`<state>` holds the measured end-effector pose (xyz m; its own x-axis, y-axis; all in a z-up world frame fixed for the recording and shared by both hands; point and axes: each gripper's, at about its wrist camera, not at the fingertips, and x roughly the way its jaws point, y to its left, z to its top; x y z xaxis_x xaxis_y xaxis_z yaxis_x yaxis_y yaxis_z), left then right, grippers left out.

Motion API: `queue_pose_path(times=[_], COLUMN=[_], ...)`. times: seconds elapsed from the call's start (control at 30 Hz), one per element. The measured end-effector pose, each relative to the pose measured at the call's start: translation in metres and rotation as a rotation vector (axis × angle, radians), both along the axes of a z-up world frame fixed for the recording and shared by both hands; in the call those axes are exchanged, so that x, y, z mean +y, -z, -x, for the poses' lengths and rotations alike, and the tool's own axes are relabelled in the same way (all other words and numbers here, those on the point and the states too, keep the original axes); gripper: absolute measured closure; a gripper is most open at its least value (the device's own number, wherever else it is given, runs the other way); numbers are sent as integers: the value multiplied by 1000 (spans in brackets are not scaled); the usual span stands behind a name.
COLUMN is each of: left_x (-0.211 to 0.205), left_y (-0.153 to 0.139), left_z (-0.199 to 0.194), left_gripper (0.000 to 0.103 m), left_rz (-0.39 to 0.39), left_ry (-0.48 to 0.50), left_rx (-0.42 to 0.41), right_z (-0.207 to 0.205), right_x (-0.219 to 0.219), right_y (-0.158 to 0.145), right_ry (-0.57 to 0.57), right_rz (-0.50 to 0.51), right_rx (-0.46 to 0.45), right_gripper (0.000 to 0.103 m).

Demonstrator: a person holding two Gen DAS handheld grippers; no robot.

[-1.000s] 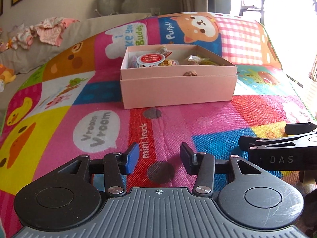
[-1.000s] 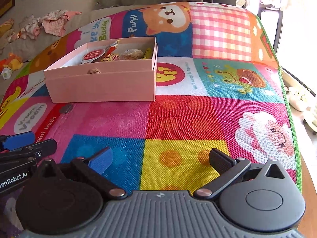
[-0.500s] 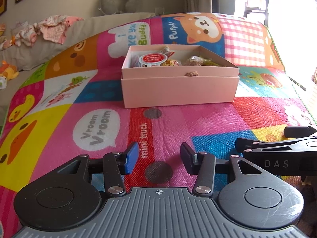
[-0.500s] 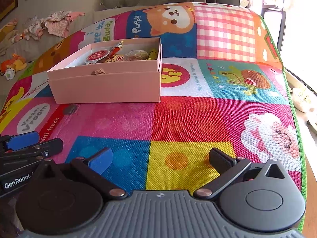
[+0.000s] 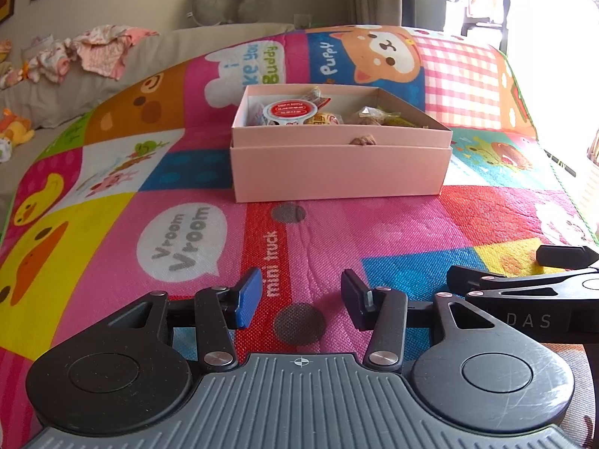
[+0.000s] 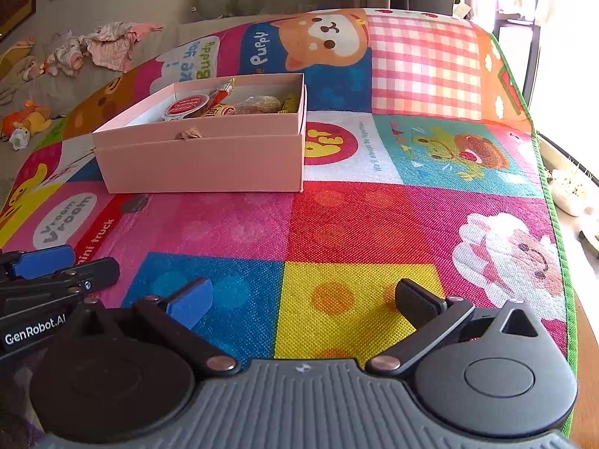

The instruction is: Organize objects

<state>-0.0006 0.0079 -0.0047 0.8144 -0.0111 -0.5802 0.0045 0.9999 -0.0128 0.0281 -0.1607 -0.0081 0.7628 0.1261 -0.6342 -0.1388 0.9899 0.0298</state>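
A pink cardboard box (image 5: 338, 172) (image 6: 202, 164) stands open on the colourful play mat (image 5: 374, 235) (image 6: 355, 217), nested in its lid. Inside lie a red-lidded cup (image 5: 287, 111) (image 6: 186, 106), a brown snack packet (image 5: 368, 115) (image 6: 258, 104) and other wrapped snacks. My left gripper (image 5: 299, 299) hovers low over the mat, well short of the box, open and empty. My right gripper (image 6: 303, 299) is beside it to the right, wide open and empty. Each gripper shows at the edge of the other's view: the right gripper (image 5: 524, 284), the left gripper (image 6: 56, 269).
A grey sofa (image 5: 75, 86) with crumpled clothes (image 5: 97, 52) and soft toys (image 5: 15, 131) runs behind the mat at the left. A neck pillow (image 5: 228, 0) rests against the wall. The mat's green edge (image 6: 554, 224) drops off at the right, by a bright window.
Both grippers have drawn slightly back and up from the box, so it sits a little lower and farther in view. Both stay open.
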Motion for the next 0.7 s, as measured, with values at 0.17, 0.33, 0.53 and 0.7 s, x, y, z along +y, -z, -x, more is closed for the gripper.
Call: queue_pose_path(times=[0.17,0.33,0.53,0.7], left_x=[0,0,1,-1], left_y=[0,0,0,0], left_z=[0,0,0,-1], left_gripper=[52,52,52,52], left_rz=[3,5,4,-5], left_ry=[0,0,0,-1], left_rx=[0,0,0,1], right_z=[0,0,0,0], right_x=[0,0,0,0], right_y=[0,0,0,0], right_ry=[0,0,0,0], right_rz=[0,-1,-1,-1], right_rx=[0,0,0,0], right_gripper=[0,0,0,0])
